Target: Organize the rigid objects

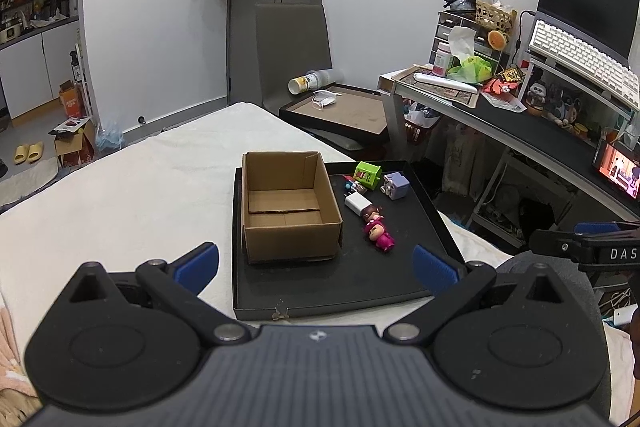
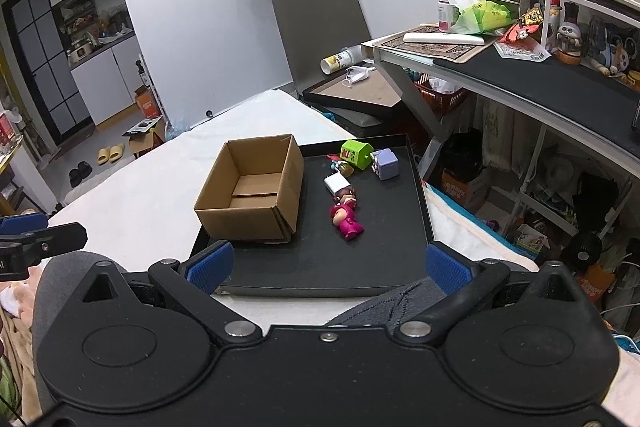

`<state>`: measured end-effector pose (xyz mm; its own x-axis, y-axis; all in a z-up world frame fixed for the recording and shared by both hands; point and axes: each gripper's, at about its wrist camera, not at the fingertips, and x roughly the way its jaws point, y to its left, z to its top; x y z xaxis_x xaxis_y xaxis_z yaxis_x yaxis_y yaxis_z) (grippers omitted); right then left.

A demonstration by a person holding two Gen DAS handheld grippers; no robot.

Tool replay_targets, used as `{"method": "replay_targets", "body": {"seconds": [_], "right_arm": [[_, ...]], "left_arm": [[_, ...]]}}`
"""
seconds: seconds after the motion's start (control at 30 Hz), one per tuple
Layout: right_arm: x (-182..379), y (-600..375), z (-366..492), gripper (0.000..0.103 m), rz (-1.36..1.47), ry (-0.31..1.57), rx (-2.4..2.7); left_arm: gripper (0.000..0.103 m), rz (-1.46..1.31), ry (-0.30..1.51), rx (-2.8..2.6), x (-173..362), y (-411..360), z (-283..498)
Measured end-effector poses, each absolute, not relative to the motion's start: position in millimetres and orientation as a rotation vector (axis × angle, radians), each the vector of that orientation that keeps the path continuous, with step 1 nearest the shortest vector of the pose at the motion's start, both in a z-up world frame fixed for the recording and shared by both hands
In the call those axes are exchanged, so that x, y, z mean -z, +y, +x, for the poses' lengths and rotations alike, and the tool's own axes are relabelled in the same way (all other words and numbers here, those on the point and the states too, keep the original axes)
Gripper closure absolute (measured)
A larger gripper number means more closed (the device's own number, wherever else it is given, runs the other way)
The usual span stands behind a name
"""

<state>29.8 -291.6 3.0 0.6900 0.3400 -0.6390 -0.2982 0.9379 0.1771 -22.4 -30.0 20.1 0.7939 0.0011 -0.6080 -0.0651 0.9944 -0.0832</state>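
Observation:
An empty brown cardboard box stands on the left half of a black tray on the white bed. To its right lie a pink doll figure, a white charger, a green toy block and a lilac cube. My left gripper hovers open near the tray's front edge, holding nothing. My right gripper is open too, over the tray's near edge.
A grey chair stands beyond the bed with a second dark tray on its seat. A cluttered desk with keyboard and monitor runs along the right. Grey fabric lies under the right gripper. Floor clutter sits at the left.

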Motion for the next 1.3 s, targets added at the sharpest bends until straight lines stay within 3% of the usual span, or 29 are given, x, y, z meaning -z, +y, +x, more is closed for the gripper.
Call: {"method": "replay_targets", "body": {"seconds": [1.3], "right_arm": [[-2, -286, 34, 0.000, 0.059, 0.722, -0.332]], "left_arm": [[0.000, -0.119, 0.649, -0.031, -19, -20, -25]]}}
